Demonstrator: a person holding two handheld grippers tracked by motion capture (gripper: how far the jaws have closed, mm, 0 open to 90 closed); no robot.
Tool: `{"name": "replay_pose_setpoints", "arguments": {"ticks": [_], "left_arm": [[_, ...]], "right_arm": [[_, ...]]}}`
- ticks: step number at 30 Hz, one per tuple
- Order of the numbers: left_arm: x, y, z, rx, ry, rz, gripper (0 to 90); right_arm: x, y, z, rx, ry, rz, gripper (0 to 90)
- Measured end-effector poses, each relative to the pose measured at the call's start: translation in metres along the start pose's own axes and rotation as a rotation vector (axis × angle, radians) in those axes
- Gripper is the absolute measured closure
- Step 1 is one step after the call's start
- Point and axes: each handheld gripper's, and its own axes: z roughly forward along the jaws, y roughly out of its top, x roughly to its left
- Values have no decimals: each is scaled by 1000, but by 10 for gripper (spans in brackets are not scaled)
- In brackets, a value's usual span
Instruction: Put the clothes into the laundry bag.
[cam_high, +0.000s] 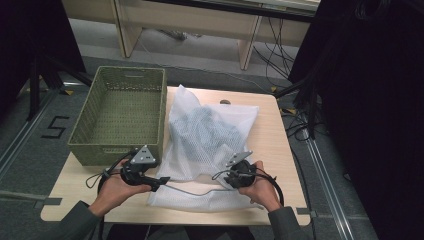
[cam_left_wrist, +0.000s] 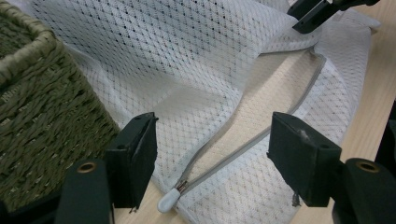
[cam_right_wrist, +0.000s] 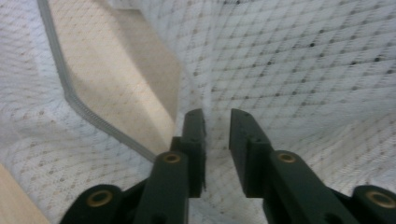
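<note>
Wooden table (cam_high: 280, 150), one mesh bag (cam_high: 210, 140), one basket (cam_high: 120, 115), two tongs.

A black "5" is marked on the floor (cam_high: 54, 127).

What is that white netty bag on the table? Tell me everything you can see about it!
The white mesh laundry bag lies flat on the pale wooden table, right beside the green woven basket. Something bluish-grey shows through its netting. A grey zipper with a white pull tab runs along its near edge and gapes open, so the table shows through. The left gripper sits open around the zipper end; the right gripper has its jaws slightly apart at the bag's fabric.
</note>
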Motion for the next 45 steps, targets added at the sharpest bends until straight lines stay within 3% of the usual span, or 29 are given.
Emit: {"name": "replay_pose_setpoints", "arguments": {"ticks": [4, 8, 11, 13, 15, 16, 17, 19, 20, 24, 26, 27, 28, 30, 31, 32, 33, 35, 36, 37, 38, 39, 43, 44, 45], "left_arm": [[1, -1, -2, -6, 3, -6, 319], [3, -2, -6, -12, 4, -12, 318], [5, -4, -10, -22, 5, -14, 318], [6, -5, -12, -24, 9, -21, 317], [8, -7, -15, -23, 6, -31, 316], [9, -8, -17, -18, 9, -20, 312], [9, -8, -18, -19, 14, -24, 308], [10, -10, -20, -22, 17, -28, 306], [11, -10, -21, -21, 14, -26, 304], [11, -13, -23, -28, 12, -26, 293], [10, -14, -24, -24, 21, -35, 284], [11, -15, -25, -24, 21, -32, 282], [12, -15, -25, -21, 21, -17, 280], [12, -17, -25, -18, 20, -16, 270], [11, -17, -26, -15, 21, -15, 268], [11, -18, -26, -17, 22, -19, 262], [9, -19, -25, -33, 22, -47, 255], [8, -21, -25, -24, 12, -37, 247], [8, -23, -26, -22, 9, -37, 240], [8, -24, -26, -18, 11, -31, 233], [7, -25, -26, -18, 8, -49, 228], [6, -26, -27, -13, 7, -48, 220], [2, -31, -29, -10, -1, -47, 216], [1, -32, -30, -8, 4, -46, 210], [-1, -33, -30, -6, -9, -52, 206]], "right_arm": [[2, 0, 0, 10, 1, -4, 860], [-3, -2, -3, -11, 0, -2, 831], [-7, -6, -8, -30, -2, 40, 693], [-9, -7, -12, -59, -13, 107, 572], [-13, -11, -18, -170, -21, 159, 479], [-14, -12, -25, -174, -3, 187, 443], [-15, -14, -26, -239, -2, 221, 428], [-17, -17, -33, -313, -9, 245, 415], [-17, -18, -38, -297, 5, 256, 409], [-12, -20, -43, -342, 34, 293, 385], [-11, -21, -45, -368, 10, 265, 371], [-7, -21, -47, -346, 30, 292, 364], [-8, -21, -46, -364, 27, 263, 358], [-2, -22, -47, -352, 44, 292, 347], [-3, -22, -46, -358, 53, 282, 342], [-1, -23, -48, -354, 49, 282, 337], [3, -23, -48, -359, 71, 312, 337], [7, -25, -50, -364, 69, 308, 332], [7, -26, -50, -370, 70, 283, 329], [12, -27, -51, -365, 79, 307, 323], [14, -28, -51, -372, 81, 314, 320], [13, -29, -50, -383, 83, 277, 319], [25, -32, -54, -359, 95, 322, 310], [25, -34, -54, -371, 82, 300, 307], [26, -34, -55, -360, 92, 316, 307]]}}
